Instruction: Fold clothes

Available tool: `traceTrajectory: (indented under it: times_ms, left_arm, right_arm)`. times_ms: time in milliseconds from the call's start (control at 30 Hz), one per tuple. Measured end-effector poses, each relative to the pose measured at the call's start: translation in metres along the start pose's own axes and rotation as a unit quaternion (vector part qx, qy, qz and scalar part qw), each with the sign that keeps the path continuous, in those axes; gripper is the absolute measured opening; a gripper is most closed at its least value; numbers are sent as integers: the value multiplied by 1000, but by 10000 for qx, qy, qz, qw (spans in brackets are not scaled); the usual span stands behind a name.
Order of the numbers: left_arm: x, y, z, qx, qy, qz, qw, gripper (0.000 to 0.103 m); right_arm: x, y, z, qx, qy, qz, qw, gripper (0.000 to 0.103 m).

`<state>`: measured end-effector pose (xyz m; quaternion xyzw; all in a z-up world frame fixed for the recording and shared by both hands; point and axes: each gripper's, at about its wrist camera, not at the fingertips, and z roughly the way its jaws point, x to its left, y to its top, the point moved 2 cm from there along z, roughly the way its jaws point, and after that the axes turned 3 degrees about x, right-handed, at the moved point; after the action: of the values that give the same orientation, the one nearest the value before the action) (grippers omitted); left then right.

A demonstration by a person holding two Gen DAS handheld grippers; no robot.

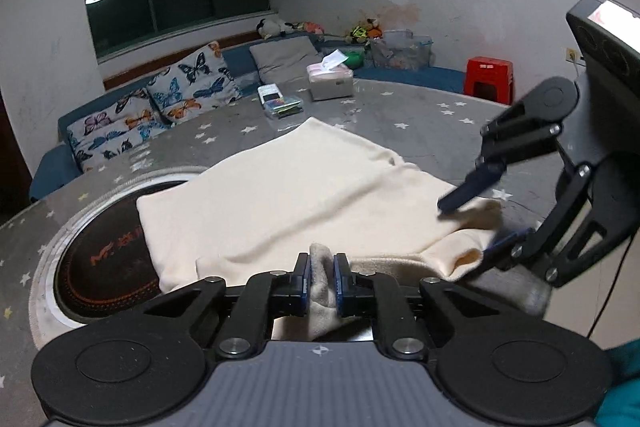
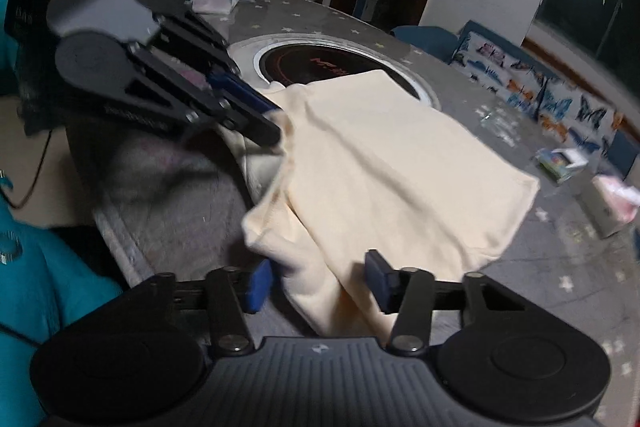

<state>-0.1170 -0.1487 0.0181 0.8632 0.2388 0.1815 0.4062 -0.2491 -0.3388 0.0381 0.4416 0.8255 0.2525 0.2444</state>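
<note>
A grey star-patterned table (image 1: 400, 107) with a round black inset cooktop (image 1: 100, 259) at 9 o'clock. Toward 12 o'clock sit a tissue box (image 1: 331, 81) and butterfly cushions (image 1: 160, 107); a red stool (image 1: 489, 75) at 2 o'clock.

black hand-held gripper (image 1: 321, 281), blue pads (image 2: 259, 285), teal sleeve (image 2: 48, 291)

Garment (image 1: 304, 187) cream, plain. Table cover (image 1: 400, 107) grey, white star print. Inset hob (image 1: 100, 259) black, orange ring and lettering. Cushions (image 1: 160, 103) white, blue-orange butterfly print. Stool (image 1: 490, 75) red. Gripper pads (image 2: 258, 285) blue. Sleeve (image 2: 40, 291) teal.
</note>
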Motion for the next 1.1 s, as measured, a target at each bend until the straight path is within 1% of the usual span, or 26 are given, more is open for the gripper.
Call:
traceTrajectory:
  times_ms: [67,100,167,200,233,267,300,367,467,500,533,567,633,667,700,767,833,900,933,967,1000,1033,1067,1100]
  left_arm:
    - [3,-2,1,42,0,-88,10000,13]
    - [4,-3,0,53,7,-111,9999,17]
    - [6,-9,-8,33,35,-96,9999,17]
    - [7,-13,-12,33,61,-83,9999,20]
    - [7,-16,-17,42,93,-68,9999,23]
    - [7,-20,-21,50,146,-44,9999,34]
    - [8,-24,-26,58,211,-13,9998,43]
    - [8,-32,-33,76,317,48,9995,46]
    - [6,-40,-38,122,394,188,9990,46]
    - [4,-43,-37,148,428,274,9986,43]
    - [3,-45,-35,180,454,331,9983,37]
    - [2,-46,-32,216,473,371,9980,26]
    - [2,-45,-28,219,455,339,9981,22]
    - [2,-45,-27,208,448,317,9983,17]
    - [3,-44,-26,196,441,288,9984,16]
    - [6,-41,-24,179,421,223,9987,15]
    - [8,-39,-22,173,408,181,9989,15]
    - [9,-39,-21,176,401,187,9989,15]
    - [9,-39,-21,181,402,200,9988,17]
    - [8,-40,-22,186,408,225,9987,19]
    - [7,-42,-24,191,416,254,9986,22]
    - [7,-43,-25,196,425,283,9985,25]
    - [6,-45,-27,200,451,327,9982,32]
    - [5,-48,-29,203,490,381,9979,33]
  right_arm:
    - [-8,3,-2,-101,66,234,9997,23]
    - [-13,5,-3,-151,99,350,9992,19]
    - [-21,9,-6,-252,164,584,9978,17]
    - [-25,10,-7,-302,197,700,9969,13]
    - [-30,12,-8,-352,230,817,9958,11]
    - [-34,14,-9,-402,262,932,9945,10]
    - [-37,15,-11,-434,265,1008,9936,9]
    - [-42,16,-11,-472,259,1079,9927,8]
    - [-42,16,-7,-415,295,1119,9924,7]
    - [-41,15,-5,-380,307,1106,9927,7]
    - [-40,14,-3,-345,318,1093,9929,8]
    - [-38,13,-2,-295,362,1080,9930,8]
    - [-33,11,-2,-252,385,1053,9934,14]
    - [-30,9,-3,-233,401,1007,9938,19]
    - [-28,8,-4,-215,417,960,9943,27]
    - [-22,5,-6,-178,449,868,9951,35]
    - [-17,3,-4,-149,424,762,9961,41]
    - [-12,1,-3,-120,399,657,9970,42]
    - [-13,1,0,-106,380,695,9968,41]
    - [-14,1,3,-88,405,785,9961,37]
    - [-15,1,6,-70,429,874,9952,24]
    - [-16,1,9,-53,453,963,9943,18]
    - [-17,1,8,-88,451,984,9941,15]
    - [-18,2,7,-123,448,1006,9938,11]
